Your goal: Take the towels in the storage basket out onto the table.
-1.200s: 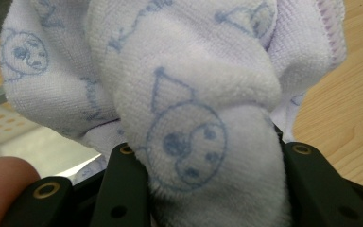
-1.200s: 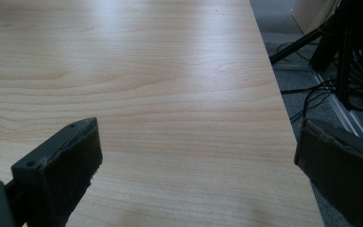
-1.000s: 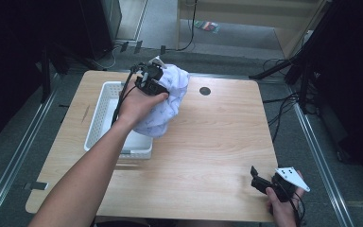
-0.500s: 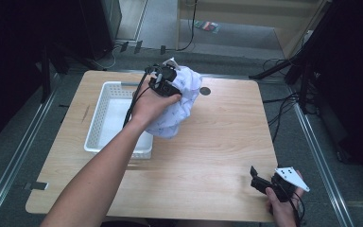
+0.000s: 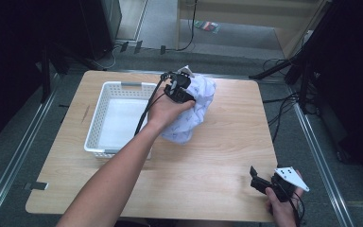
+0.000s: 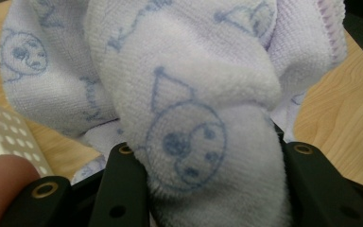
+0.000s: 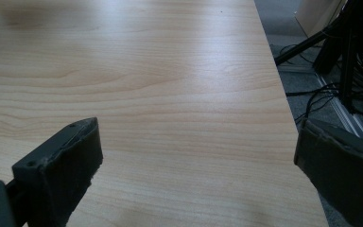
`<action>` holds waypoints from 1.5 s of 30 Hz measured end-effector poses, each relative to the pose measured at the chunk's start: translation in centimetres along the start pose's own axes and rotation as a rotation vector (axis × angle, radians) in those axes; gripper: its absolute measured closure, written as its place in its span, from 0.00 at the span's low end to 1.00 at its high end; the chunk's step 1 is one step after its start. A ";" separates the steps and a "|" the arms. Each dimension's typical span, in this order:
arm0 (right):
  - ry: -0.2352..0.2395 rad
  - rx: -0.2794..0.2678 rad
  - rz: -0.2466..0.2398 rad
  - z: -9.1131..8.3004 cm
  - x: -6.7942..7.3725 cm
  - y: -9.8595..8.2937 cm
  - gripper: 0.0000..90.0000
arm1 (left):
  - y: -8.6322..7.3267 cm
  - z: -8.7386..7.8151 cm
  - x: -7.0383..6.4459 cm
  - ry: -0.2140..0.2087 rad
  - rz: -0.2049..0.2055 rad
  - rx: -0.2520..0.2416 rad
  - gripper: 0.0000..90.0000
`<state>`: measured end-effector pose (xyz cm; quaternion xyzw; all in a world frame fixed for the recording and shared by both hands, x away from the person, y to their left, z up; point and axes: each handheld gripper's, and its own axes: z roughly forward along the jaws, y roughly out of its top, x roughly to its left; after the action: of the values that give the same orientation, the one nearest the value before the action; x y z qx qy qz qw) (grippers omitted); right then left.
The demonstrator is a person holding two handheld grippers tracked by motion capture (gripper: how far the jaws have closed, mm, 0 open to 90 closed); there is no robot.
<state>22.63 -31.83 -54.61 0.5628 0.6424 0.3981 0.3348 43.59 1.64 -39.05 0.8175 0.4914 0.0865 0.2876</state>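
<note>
Left gripper clamped on a printed towel at 12 o'clock beside the basket, right gripper jaws apart at 5 o'clock on the table

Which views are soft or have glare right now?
Left gripper view: the towel sits so close that its pile and blue print look slightly soft, and a fingertip at the lower left is blurred. Right gripper view: the near black pads are out of focus, with a pale sheen across the table. High view: evenly lit tabletop, dark surroundings.
</note>
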 end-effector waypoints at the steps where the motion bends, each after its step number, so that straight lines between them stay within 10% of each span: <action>1: 0.000 0.000 0.000 0.0 0.0 0.0 0.02 | 0.0 0.0 0.0 0.000 0.000 0.000 0.67; 19: -0.001 0.000 -0.002 0.0 0.0 0.0 0.02 | -2.3 4.6 -1.2 -0.061 -0.022 0.032 0.61; 24: 0.001 0.001 -0.001 0.0 0.0 0.0 0.02 | -2.7 5.3 -1.1 -0.065 -0.028 0.056 0.41; 33: -0.001 0.001 -0.002 0.0 0.0 0.0 0.02 | -2.4 3.8 -1.0 -0.099 -0.056 -0.001 0.04; 45: -0.002 0.003 -0.005 0.1 0.0 0.0 0.02 | -2.5 0.8 0.4 -0.113 -0.056 -0.044 0.00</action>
<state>22.68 -31.80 -54.62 0.5622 0.6441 0.3956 0.3356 42.22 2.61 -41.16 0.8004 0.4952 0.0430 0.3350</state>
